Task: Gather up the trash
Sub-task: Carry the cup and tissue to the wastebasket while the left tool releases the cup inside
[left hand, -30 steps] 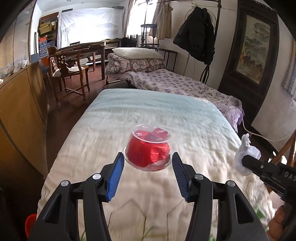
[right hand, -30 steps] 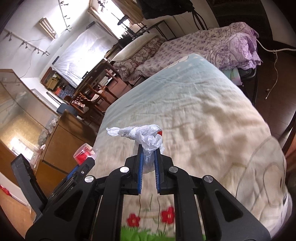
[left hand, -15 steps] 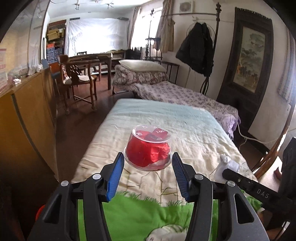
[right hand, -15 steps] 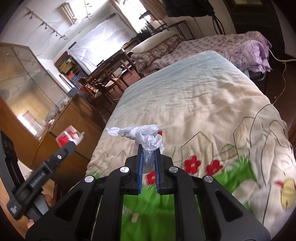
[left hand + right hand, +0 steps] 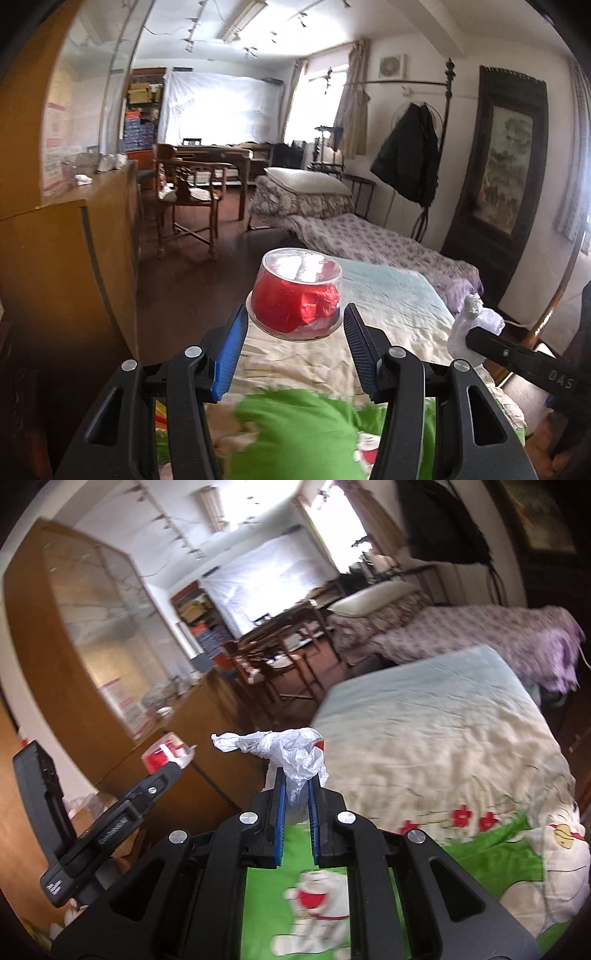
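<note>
The left tool [image 5: 295, 325] grips a clear plastic cup [image 5: 295, 295] stuffed with crumpled red wrapping, its two blue pads pressed on the cup's wide rim at either side. The cup is upside down, flat base uppermost, and hangs in the air above the bed [image 5: 391, 295], clear of the quilt. No bin or bag to take it shows in either view, so which way the cup must travel cannot be told.

To the right, the right tool [image 5: 296, 794] is clenched on a crumpled white plastic bag [image 5: 295, 753]. The bag's twisted neck runs out to the left of the jaws, roughly level, while its body is pinched between the pads. It too is held up off the bed. Each hand already carries its piece, the two side by side, neither clearly nearer a drop point.

Writing: the right tool's side, seen from the left wrist, reads "DAS". Labels on the boxes by the cabinet [image 5: 55, 258] are too blurred to read.
</note>
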Motion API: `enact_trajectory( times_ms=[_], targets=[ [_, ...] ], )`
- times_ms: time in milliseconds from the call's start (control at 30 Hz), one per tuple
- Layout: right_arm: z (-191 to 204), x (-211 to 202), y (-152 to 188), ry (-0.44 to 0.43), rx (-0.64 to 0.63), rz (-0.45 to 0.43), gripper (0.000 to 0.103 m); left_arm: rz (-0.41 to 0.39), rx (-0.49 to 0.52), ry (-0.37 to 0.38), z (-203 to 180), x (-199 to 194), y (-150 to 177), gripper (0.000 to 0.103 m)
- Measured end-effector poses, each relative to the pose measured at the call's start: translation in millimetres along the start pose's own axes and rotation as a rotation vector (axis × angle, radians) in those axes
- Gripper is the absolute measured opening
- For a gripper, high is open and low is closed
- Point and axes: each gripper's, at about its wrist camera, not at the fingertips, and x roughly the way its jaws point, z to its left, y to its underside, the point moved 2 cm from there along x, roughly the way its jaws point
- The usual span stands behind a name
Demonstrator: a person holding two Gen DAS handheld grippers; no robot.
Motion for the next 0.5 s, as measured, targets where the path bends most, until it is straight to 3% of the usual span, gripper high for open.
enact_trajectory(
  times_ms=[267,500],
  targets=[
    [85,25,9,-0.12,-0.123,0.072,0.014,-0.018,-0.043,-0.112,71,-31,10,0.053],
    [141,75,37,-0.174,-0.201,0.184,0.014,0.073,-0.123,-0.223,148,-21,46,0.053]
  ],
)
